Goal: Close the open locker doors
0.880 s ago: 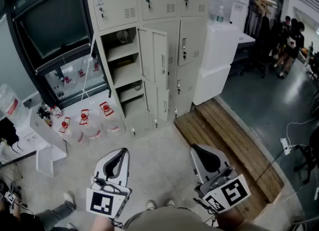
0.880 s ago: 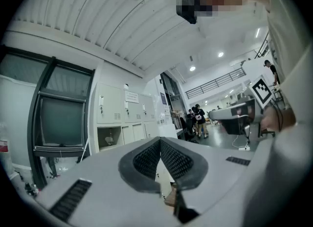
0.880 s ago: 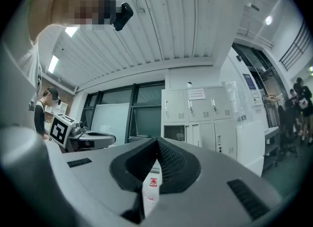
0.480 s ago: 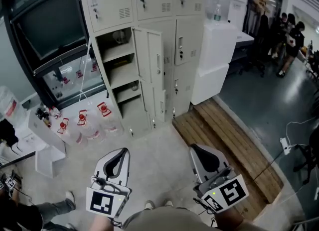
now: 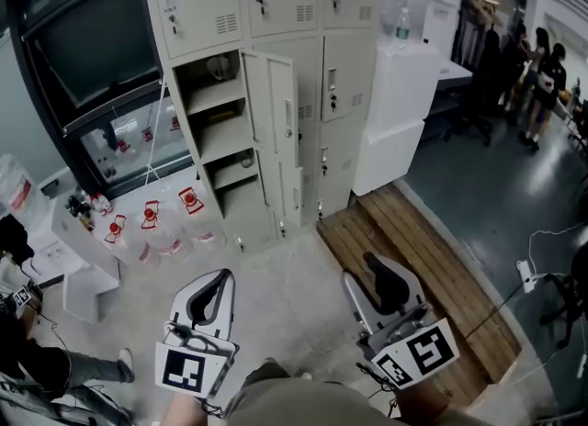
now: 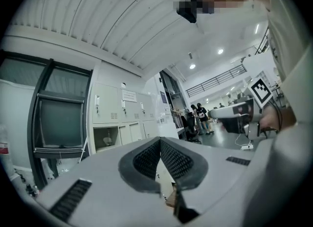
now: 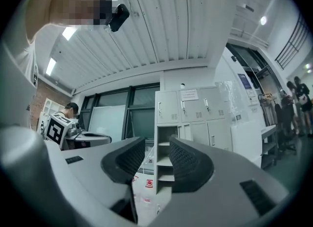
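The grey locker bank [image 5: 276, 66] stands ahead. Its left column has open compartments [image 5: 216, 107] with bare shelves. Two doors hang open to their right: an upper door [image 5: 271, 103] and a lower door [image 5: 290, 190]. My left gripper [image 5: 209, 297] is low in the head view, well short of the lockers, shut with its tips touching and nothing in it [image 6: 159, 142]. My right gripper [image 5: 381, 273] is held beside it, open, its pads apart and holding nothing [image 7: 156, 143]. Between its pads, far off, show the open compartments [image 7: 166, 160].
Several red-labelled water bottles [image 5: 152, 222] sit on the floor left of the lockers. A wooden platform [image 5: 413, 250] lies at the right, with white cabinets [image 5: 395, 112] beside the lockers. People [image 5: 542, 75] stand far right, and a seated person [image 5: 37, 360] is at lower left.
The lockers have shifted slightly left in the head view. My right gripper has edged forward. The person at lower left has come further into view.
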{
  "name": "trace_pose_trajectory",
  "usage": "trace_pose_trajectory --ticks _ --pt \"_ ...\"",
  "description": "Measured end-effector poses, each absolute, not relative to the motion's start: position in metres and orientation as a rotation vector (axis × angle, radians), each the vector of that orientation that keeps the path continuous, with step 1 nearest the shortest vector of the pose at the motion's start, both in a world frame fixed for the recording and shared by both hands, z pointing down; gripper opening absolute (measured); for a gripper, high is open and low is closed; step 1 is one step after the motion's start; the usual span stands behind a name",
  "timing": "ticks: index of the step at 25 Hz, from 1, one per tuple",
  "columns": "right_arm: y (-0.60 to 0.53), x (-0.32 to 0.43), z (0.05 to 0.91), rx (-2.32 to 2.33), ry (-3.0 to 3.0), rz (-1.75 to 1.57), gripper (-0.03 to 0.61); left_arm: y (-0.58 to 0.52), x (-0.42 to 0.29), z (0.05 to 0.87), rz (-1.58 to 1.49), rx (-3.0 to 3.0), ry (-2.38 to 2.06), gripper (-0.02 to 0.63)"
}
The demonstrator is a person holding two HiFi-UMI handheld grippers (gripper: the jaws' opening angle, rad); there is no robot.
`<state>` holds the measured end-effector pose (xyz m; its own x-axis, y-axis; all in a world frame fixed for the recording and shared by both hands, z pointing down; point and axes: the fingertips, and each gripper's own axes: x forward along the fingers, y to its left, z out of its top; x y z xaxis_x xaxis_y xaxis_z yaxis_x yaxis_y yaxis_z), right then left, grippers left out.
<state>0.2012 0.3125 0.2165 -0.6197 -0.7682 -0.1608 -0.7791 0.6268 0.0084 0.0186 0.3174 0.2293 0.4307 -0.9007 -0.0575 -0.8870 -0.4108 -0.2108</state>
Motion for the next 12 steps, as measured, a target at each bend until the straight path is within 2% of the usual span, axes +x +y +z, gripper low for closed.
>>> trace_pose_trajectory --ticks 6,12 --pt "0.302 0.202 0.219 -1.285 2.706 0.138 0.216 0.310 0.009 0.234 -0.088 -2.445 1.612 0.006" --pt "0.286 0.197 0.225 -1.278 2.715 0.148 0.219 0.295 0.003 0.238 -0.069 -2.430 1.623 0.006"
